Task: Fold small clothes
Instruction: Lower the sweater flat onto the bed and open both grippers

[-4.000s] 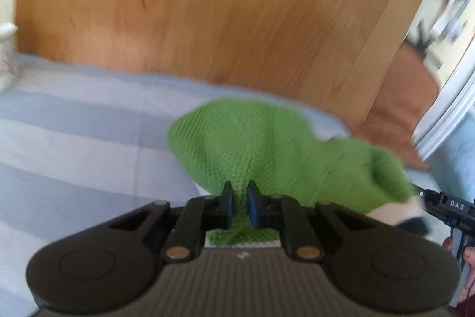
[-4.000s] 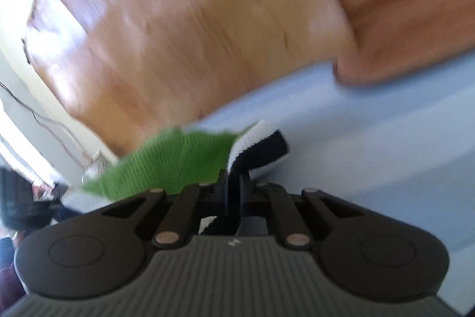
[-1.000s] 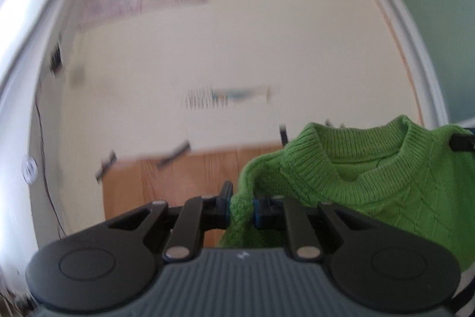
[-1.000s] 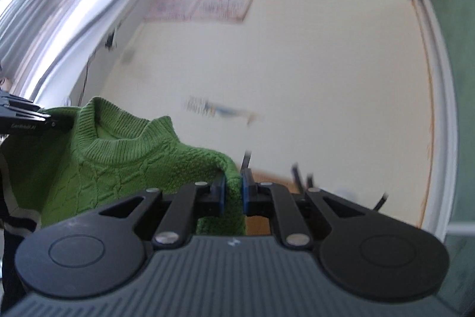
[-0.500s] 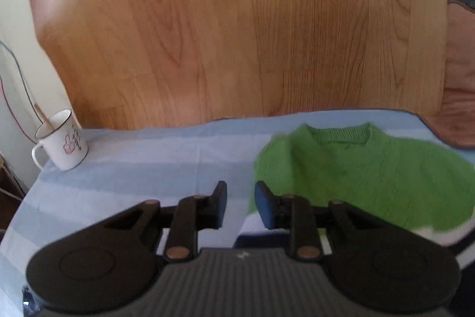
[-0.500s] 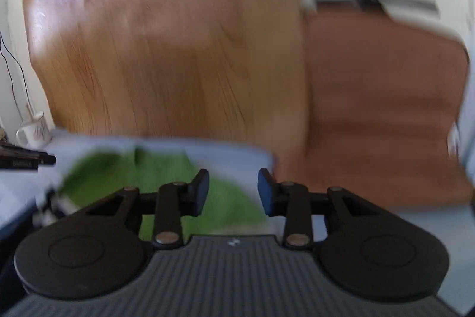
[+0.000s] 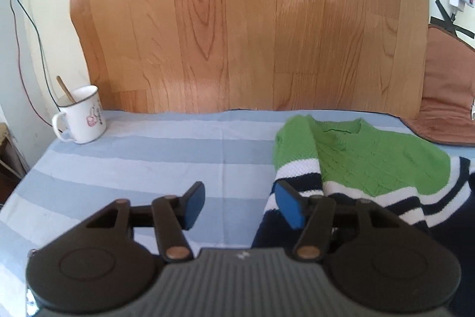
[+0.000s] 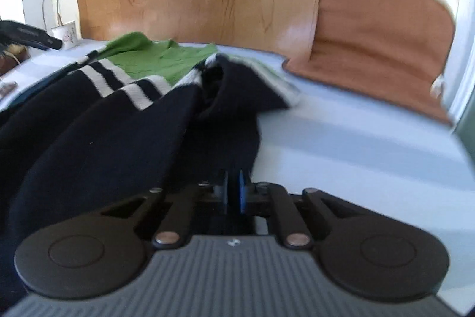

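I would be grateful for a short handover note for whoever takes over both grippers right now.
Left gripper: jaws opening, nothing between them, beside the sweater.
Right gripper: shut on the sweater's dark hem.
The green, white and navy sweater lies on the striped cloth, collar toward the wooden board; a mug stands at the far left corner.
Done: sweater laid down.
Left: all the folds.

mug [image 7: 81,119] left of sweater [image 7: 371,159], on bed [image 7: 178,156]
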Action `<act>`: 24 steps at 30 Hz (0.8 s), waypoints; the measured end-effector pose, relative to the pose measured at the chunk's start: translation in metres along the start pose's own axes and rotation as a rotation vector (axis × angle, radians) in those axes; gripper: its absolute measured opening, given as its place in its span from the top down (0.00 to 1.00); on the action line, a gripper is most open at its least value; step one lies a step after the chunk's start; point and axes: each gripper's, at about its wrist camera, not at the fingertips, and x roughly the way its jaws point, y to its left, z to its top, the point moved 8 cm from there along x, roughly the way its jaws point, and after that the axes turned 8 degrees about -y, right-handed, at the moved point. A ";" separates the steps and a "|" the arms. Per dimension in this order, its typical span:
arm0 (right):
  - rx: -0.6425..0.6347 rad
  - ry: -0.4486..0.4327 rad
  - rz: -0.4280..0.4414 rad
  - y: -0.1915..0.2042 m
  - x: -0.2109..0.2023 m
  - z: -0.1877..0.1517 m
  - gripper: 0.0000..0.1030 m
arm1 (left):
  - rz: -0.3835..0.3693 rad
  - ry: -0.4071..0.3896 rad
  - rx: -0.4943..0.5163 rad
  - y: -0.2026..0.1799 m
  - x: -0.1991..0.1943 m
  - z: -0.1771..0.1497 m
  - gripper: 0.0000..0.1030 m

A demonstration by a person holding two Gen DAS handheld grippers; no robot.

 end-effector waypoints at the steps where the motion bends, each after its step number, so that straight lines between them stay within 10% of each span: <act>1: -0.034 -0.017 -0.067 -0.011 -0.003 0.006 0.93 | 0.007 -0.005 0.011 0.002 -0.003 -0.001 0.47; 6: -0.185 -0.010 -0.519 -0.131 -0.015 0.021 0.93 | -0.001 -0.015 0.010 0.016 -0.034 -0.001 0.44; 10: -0.061 0.141 -0.724 -0.224 -0.006 0.000 0.93 | -0.057 0.010 -0.019 0.017 -0.044 -0.010 0.41; 15: 0.288 -0.036 -0.532 -0.201 -0.012 0.022 0.72 | -0.100 -0.001 -0.045 0.024 -0.069 -0.016 0.29; 24: 0.276 -0.079 0.044 -0.005 0.048 0.083 0.61 | -0.219 0.011 0.123 -0.011 -0.103 -0.054 0.19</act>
